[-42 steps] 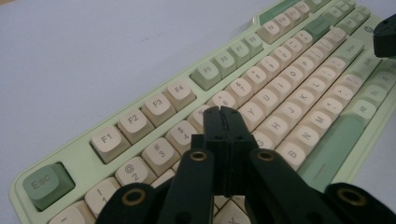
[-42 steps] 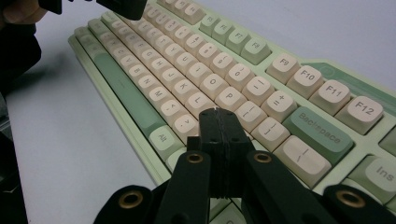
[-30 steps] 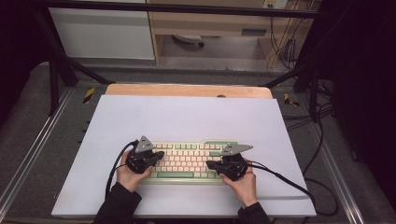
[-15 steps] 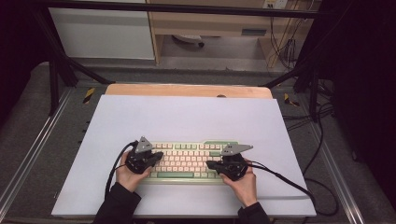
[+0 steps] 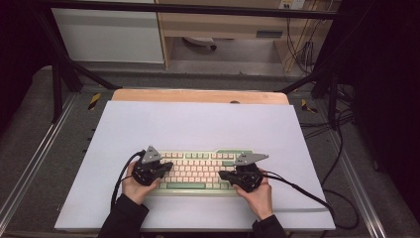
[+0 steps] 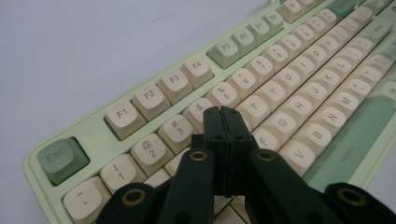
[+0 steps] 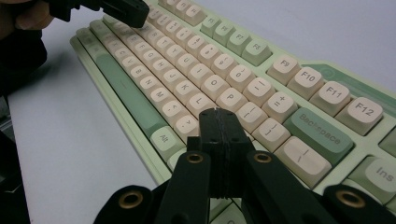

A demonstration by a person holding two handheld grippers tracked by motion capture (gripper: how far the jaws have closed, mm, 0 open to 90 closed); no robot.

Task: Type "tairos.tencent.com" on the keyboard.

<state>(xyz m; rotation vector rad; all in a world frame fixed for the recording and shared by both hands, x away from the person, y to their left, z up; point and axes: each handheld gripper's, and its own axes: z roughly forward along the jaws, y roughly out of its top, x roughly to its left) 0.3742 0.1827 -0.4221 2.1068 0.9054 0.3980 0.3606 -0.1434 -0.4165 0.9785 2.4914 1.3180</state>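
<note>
the keyboard [image 5: 198, 171] lies at the near middle of the white counter [image 5: 198, 124]. the left gripper [image 6: 223, 112] is fully closed, empty, tips poised over the e/r keys. the right gripper [image 7: 218, 114] is likewise closed and empty, over the keys right of l. to type cleanly, lower one closed tip squarely onto a single keycap centre, avoiding neighbours.

Desk [image 5: 198, 96]: wooden top, bare wood visible only as a strip along the far edge. A pale lavender-white sheet [image 5: 198, 126] covers the rest, reaching the near edge. On the sheet, one keyboard [image 5: 198, 171], green case with cream keys, lies near-centre, long side parallel to the near edge. Black cables [image 5: 297, 188] trail across the sheet's near right part.
</note>
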